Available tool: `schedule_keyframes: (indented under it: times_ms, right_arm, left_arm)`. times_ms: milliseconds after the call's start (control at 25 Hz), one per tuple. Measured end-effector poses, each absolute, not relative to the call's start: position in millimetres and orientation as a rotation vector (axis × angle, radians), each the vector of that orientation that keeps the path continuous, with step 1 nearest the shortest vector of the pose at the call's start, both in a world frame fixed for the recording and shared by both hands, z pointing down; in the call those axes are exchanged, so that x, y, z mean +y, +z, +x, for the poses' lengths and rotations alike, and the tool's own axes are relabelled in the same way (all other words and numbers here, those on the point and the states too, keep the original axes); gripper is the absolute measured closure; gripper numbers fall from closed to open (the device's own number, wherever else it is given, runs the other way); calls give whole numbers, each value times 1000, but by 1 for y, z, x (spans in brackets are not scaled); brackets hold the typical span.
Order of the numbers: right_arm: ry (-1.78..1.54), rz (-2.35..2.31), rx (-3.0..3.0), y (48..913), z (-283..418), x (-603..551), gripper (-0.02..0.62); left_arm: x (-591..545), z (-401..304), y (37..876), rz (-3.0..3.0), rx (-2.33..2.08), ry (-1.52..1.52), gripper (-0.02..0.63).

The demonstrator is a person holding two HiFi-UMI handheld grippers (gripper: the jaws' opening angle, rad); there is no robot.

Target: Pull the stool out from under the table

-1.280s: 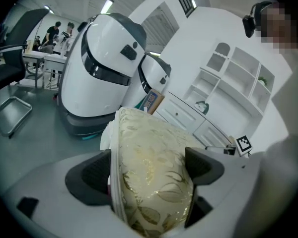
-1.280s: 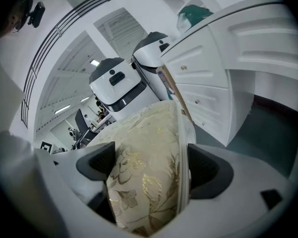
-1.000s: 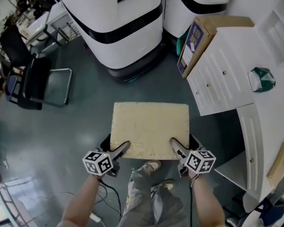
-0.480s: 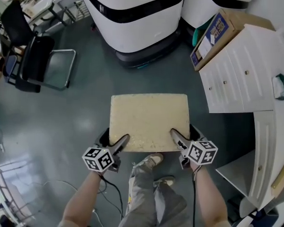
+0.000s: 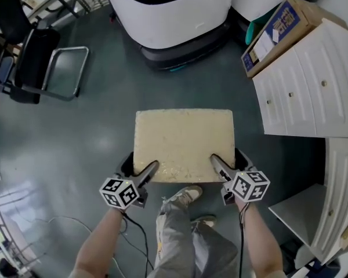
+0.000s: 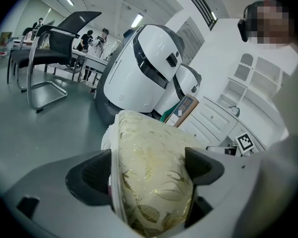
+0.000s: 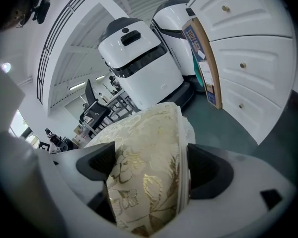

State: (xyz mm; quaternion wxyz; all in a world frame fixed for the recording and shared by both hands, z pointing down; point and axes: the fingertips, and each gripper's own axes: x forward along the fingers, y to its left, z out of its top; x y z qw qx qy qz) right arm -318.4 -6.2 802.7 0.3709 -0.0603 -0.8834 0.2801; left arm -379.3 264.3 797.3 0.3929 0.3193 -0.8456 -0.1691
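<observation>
Over open grey floor (image 5: pixel 75 155), left of white drawer cabinet (image 5: pixel 304 91) and apart from it: stool (image 5: pixel 183 141) with cream, gold-patterned cushion top sitting clear, legs hidden under top. Left gripper (image 5: pixel 140 171) pinching cushion's near corner farther from cabinet, jaws pressing padding from both sides. Right gripper (image 5: pixel 225 168) clamping near corner closer to cabinet same way. Person's shoe (image 5: pixel 184 197) showing at stool's near edge. Cardboard box (image 5: pixel 281 30) leaning against cabinet's far end. White machine (image 5: pixel 174 10) standing beyond, left of cabinet. Black chair (image 5: pixel 35 57) sitting well left of cabinet.
</observation>
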Motion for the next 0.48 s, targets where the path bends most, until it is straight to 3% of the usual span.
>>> schedule_keyframes:
  times_ms: [480]
  right_arm:
    - [700,-168,-2326,841,-301,3,141]
  left_arm:
    - [273,-362,842,852,-2162,-432,135]
